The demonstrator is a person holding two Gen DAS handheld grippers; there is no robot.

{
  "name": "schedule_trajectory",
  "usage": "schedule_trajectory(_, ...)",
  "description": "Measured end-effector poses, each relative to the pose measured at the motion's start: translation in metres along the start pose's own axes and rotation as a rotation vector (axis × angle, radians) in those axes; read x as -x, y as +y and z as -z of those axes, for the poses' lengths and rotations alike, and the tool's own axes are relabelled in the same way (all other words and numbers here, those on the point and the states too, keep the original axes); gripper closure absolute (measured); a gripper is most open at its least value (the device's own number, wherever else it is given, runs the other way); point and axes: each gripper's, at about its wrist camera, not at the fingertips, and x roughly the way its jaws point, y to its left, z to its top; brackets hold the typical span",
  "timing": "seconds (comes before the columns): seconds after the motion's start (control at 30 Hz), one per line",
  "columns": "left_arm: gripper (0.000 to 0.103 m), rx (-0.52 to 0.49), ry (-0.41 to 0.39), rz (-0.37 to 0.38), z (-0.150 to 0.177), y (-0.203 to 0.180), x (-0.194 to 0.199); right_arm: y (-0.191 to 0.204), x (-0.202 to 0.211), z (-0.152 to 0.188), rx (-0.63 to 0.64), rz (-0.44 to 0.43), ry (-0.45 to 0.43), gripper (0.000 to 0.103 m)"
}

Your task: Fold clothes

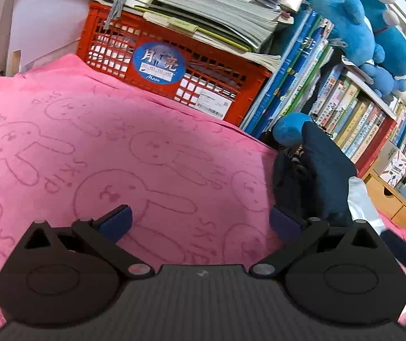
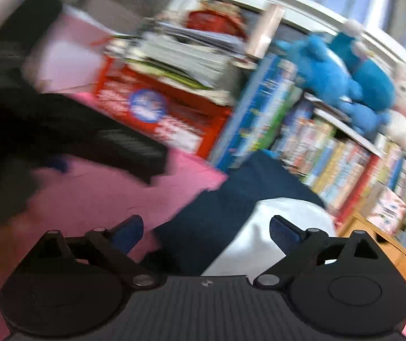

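A dark navy garment [image 1: 319, 176] with a white part [image 1: 363, 207] lies bunched at the right edge of a pink rabbit-print blanket [image 1: 89, 147]. My left gripper [image 1: 200, 221] is open and empty above the blanket, just left of the garment. In the blurred right wrist view, the navy garment [image 2: 231, 201] and its white part [image 2: 274, 227] lie right in front of my right gripper [image 2: 205, 234], which is open and empty. The left gripper's dark body [image 2: 95, 139] shows at the left of that view.
A red plastic crate [image 1: 157, 65] with stacked books on top stands behind the blanket. A bookshelf [image 1: 353, 119] with blue plush toys [image 1: 359, 28] is at the right. A small wooden drawer box [image 1: 393, 201] sits at the far right.
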Motion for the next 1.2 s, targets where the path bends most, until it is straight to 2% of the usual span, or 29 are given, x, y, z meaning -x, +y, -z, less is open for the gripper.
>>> schedule_trajectory(0.03, 0.000, -0.001, 0.000, 0.000, 0.000, 0.000, 0.000, -0.012, -0.009, -0.001, -0.071, -0.017, 0.033, 0.021)
schedule_trajectory(0.07, 0.000, -0.002, 0.000, 0.000, 0.000, 0.000, 0.000, -0.024, -0.019, -0.001, -0.141, -0.033, 0.067, 0.040)
schedule_trajectory(0.1, 0.000, -0.003, 0.000, 0.000, 0.000, 0.000, 0.001, -0.036, -0.028, -0.002, -0.212, -0.050, 0.100, 0.081)
schedule_trajectory(0.2, 0.000, -0.006, -0.015, -0.001, 0.000, -0.001, 0.003, -0.073, -0.034, -0.003, -0.413, -0.135, 0.158, 0.092)
schedule_trajectory(0.23, 0.000, -0.006, -0.023, -0.003, 0.000, 0.000, 0.004, -0.080, -0.026, -0.005, -0.443, -0.166, 0.158, 0.093)
schedule_trajectory(0.33, 0.000, -0.007, -0.035, -0.002, 0.000, -0.001, 0.005, -0.095, -0.010, -0.008, -0.514, -0.264, 0.180, 0.093)
schedule_trajectory(0.43, 0.000, -0.012, -0.040, 0.023, 0.000, -0.002, 0.007, -0.095, -0.021, 0.005, -0.567, -0.355, 0.279, 0.093)
schedule_trajectory(0.57, 0.000, -0.060, -0.038, 0.043, 0.002, -0.011, 0.006, -0.080, -0.027, 0.018, -0.511, -0.339, 0.295, 0.091)
schedule_trajectory(0.6, 0.000, -0.078, -0.035, 0.046, 0.004, -0.014, 0.005, -0.069, -0.022, 0.015, -0.426, -0.318, 0.279, 0.086)
schedule_trajectory(0.67, 0.000, -0.135, -0.037, 0.049, 0.007, -0.023, 0.005, -0.044, -0.009, 0.010, -0.252, -0.291, 0.254, 0.067)
schedule_trajectory(0.7, 0.000, -0.164, -0.040, 0.048, 0.009, -0.028, 0.005, -0.034, -0.004, 0.010, -0.185, -0.290, 0.245, 0.064)
schedule_trajectory(0.83, 0.000, -0.278, -0.038, 0.031, 0.017, -0.045, 0.002, -0.035, 0.012, 0.013, -0.174, -0.374, 0.232, 0.063)
schedule_trajectory(0.87, 0.000, -0.301, -0.042, 0.021, 0.019, -0.048, 0.003, -0.036, 0.015, 0.013, -0.171, -0.395, 0.229, 0.059)
schedule_trajectory(0.9, 0.000, -0.321, -0.048, 0.007, 0.020, -0.050, 0.003, -0.038, 0.018, 0.015, -0.179, -0.434, 0.232, 0.040)
schedule_trajectory(0.93, 0.000, -0.330, -0.040, -0.006, 0.021, -0.051, 0.001, -0.044, 0.019, 0.017, -0.225, -0.525, 0.250, 0.031)
schedule_trajectory(0.97, 0.000, -0.339, -0.032, -0.019, 0.021, -0.053, 0.000, -0.052, 0.021, 0.020, -0.277, -0.596, 0.266, 0.031)
schedule_trajectory(1.0, 0.000, -0.347, -0.024, -0.033, 0.021, -0.053, -0.002, -0.060, 0.024, 0.023, -0.324, -0.622, 0.279, 0.031)
schedule_trajectory(1.1, 0.000, -0.335, 0.023, -0.085, 0.020, -0.051, -0.010, -0.100, 0.034, 0.031, -0.485, -0.568, 0.295, 0.030)
schedule_trajectory(1.17, 0.000, -0.333, 0.062, -0.127, 0.020, -0.050, -0.017, -0.142, 0.041, 0.039, -0.643, -0.536, 0.278, 0.026)
schedule_trajectory(1.2, 0.000, -0.339, 0.082, -0.141, 0.020, -0.050, -0.020, -0.165, 0.044, 0.043, -0.727, -0.515, 0.262, 0.020)
